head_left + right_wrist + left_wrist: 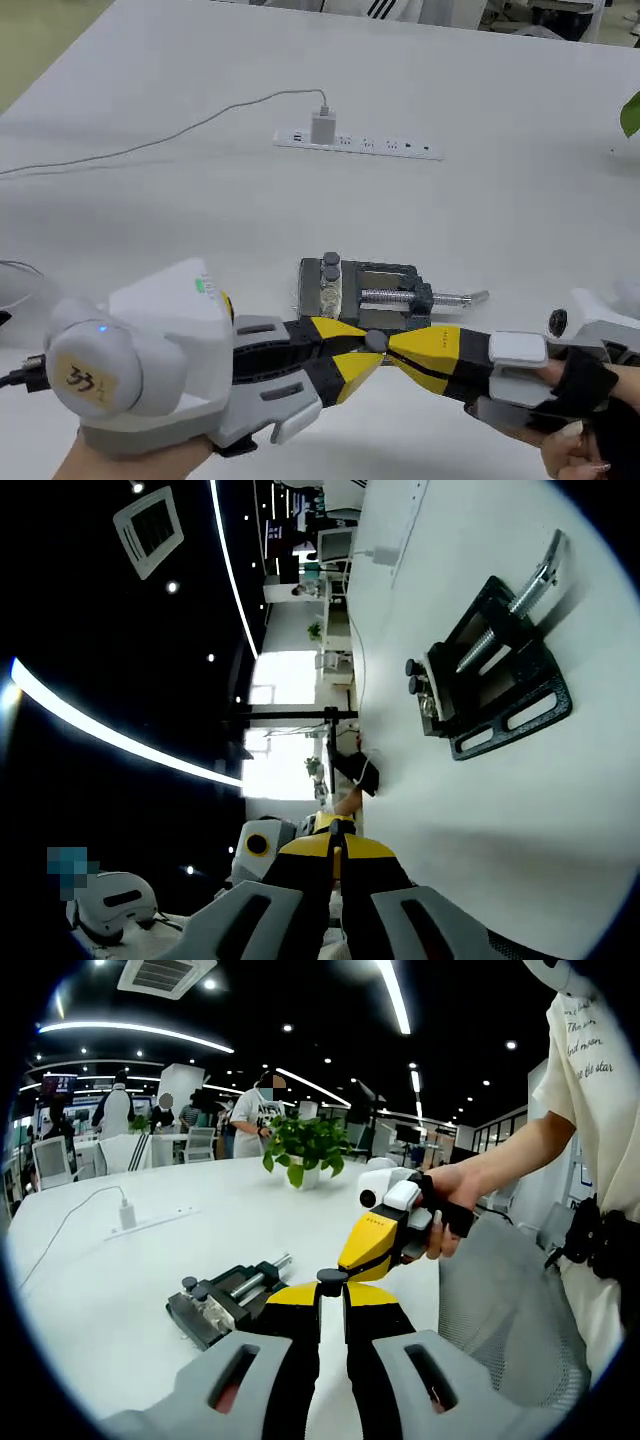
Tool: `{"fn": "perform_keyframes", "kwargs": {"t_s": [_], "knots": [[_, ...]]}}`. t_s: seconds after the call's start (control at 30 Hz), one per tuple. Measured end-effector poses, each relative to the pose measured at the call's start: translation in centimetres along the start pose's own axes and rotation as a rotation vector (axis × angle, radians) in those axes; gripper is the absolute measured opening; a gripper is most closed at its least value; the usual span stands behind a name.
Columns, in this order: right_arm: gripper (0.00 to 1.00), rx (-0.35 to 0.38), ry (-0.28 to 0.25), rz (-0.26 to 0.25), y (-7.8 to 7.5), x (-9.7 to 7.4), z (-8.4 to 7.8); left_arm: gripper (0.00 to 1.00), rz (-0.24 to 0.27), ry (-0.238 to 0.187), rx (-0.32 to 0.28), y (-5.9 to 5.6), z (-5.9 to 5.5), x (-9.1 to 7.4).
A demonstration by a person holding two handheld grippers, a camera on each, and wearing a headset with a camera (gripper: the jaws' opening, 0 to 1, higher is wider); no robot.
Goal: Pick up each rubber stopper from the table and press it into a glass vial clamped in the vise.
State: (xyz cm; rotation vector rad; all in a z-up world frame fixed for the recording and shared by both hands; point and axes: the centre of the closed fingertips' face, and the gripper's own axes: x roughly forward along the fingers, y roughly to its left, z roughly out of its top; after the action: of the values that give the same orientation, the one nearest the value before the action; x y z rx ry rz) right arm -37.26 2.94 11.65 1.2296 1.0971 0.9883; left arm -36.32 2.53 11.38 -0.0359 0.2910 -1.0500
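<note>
A small grey rubber stopper (375,341) hangs above the table just in front of the vise, where the two grippers meet tip to tip. My left gripper (362,347) comes in from the left and my right gripper (392,347) from the right, both shut on the stopper. In the left gripper view the stopper (332,1276) sits at my own jaw tips, with the right gripper (350,1265) touching it. The black vise (385,290) (225,1305) (490,670) lies on the white table and clamps glass vials (328,295) with two dark stoppers (331,264) (412,677) in them.
A white power strip (357,143) with a plugged charger (323,128) and a long cable lies at the far side. A potted plant (305,1145) stands on the table further off. People stand in the background.
</note>
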Motion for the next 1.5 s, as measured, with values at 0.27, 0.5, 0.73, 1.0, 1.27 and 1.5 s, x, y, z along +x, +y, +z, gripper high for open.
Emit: {"fn": "perform_keyframes", "kwargs": {"t_s": [0.27,0.5,0.73,1.0,1.27,1.5], "knots": [[0.19,-0.200,0.004,-0.043,0.7,-0.9,0.9,0.05,-0.002,0.032,0.017,0.4,-0.1,0.4],[0.55,-0.519,0.035,-0.145,1.1,-1.6,2.2,0.05,-0.009,0.057,0.030,0.6,-0.4,0.5],[0.67,-0.768,0.175,-0.208,1.1,-1.2,1.4,0.05,-0.006,0.084,0.037,0.5,-1.2,0.4],[0.73,-1.075,0.372,-0.269,0.9,-0.3,0.4,0.05,-0.007,0.111,0.037,0.3,-2.1,0.2],[0.67,-1.286,0.569,-0.317,-0.4,-0.5,0.4,0.05,-0.018,0.145,0.046,-0.1,-2.8,0.1],[0.59,-1.409,0.705,-0.338,-1.1,-0.4,0.0,0.05,-0.034,0.173,0.064,-0.4,-3.2,0.1]]}}
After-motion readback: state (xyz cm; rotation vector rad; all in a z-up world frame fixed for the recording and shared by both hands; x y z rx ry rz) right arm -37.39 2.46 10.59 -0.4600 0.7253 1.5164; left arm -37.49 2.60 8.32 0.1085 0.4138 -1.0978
